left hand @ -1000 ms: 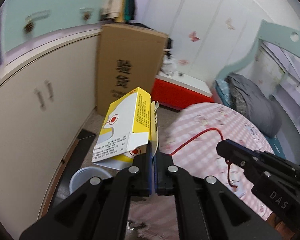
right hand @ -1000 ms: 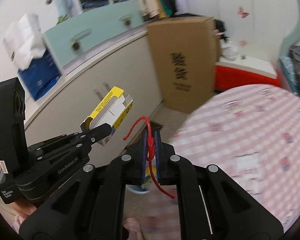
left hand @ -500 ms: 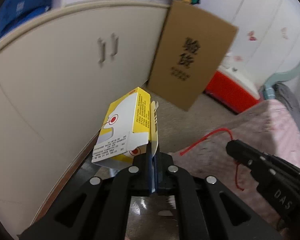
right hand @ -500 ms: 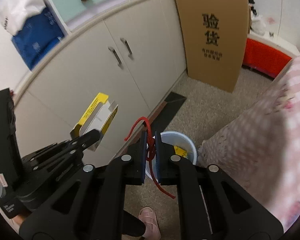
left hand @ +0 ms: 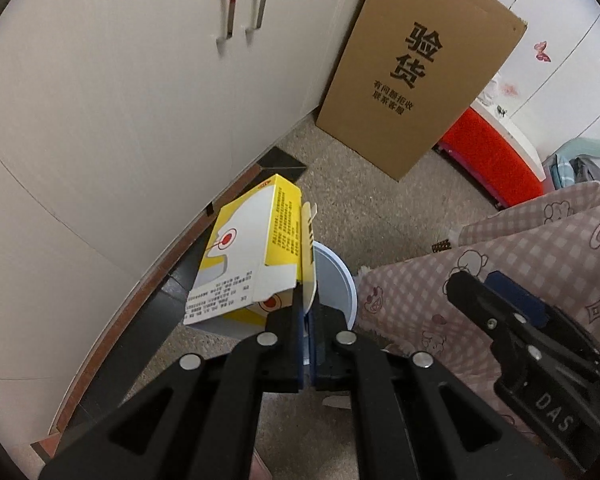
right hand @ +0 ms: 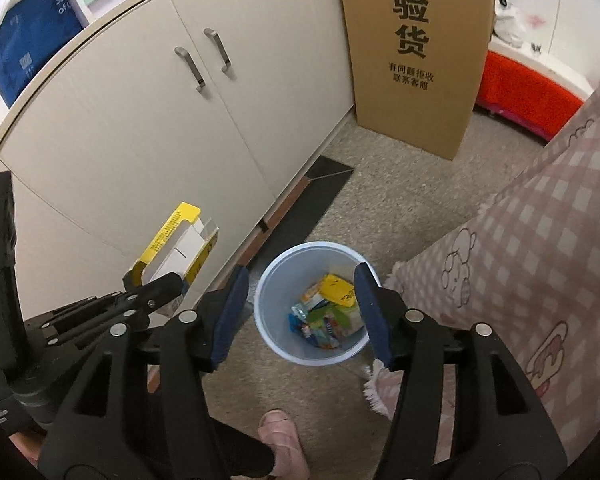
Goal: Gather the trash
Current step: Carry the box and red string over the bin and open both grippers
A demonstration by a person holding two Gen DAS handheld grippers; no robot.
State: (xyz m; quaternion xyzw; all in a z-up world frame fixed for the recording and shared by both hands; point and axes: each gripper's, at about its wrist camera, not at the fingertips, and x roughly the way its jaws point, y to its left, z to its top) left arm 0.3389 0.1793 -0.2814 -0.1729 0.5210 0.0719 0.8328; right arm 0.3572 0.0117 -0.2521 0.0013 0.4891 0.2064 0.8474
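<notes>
The left gripper (left hand: 309, 322) is squeezed tight on a flap of the yellow and white box (left hand: 248, 264), and the box hangs in the air just above the floor, beside the cupboard (left hand: 112, 92). In the right view the box (right hand: 176, 254) sits off to the left of the bin (right hand: 274, 344), not over it. The right gripper (right hand: 298, 314) is right above the bin, its jaws are opening, and nothing is between them. The bin is pale blue and round, and it already has some wrappers and a small yellow packet inside. So the job for the box looks like this: get it over the bin, then let go. To do it well, slide the left gripper across until the whole box is over the round opening, not just one corner. The box is long and open at one end, so it could catch on the rim and tip out onto the floor. Turning it so a short end points down should help it slip in. Go low before letting go, so it does not bounce. The right gripper should move out of the way first, so the two do not bump. The pink checked blanket (right hand: 540, 248) hangs close to the bin, so keep the box away from it.
</notes>
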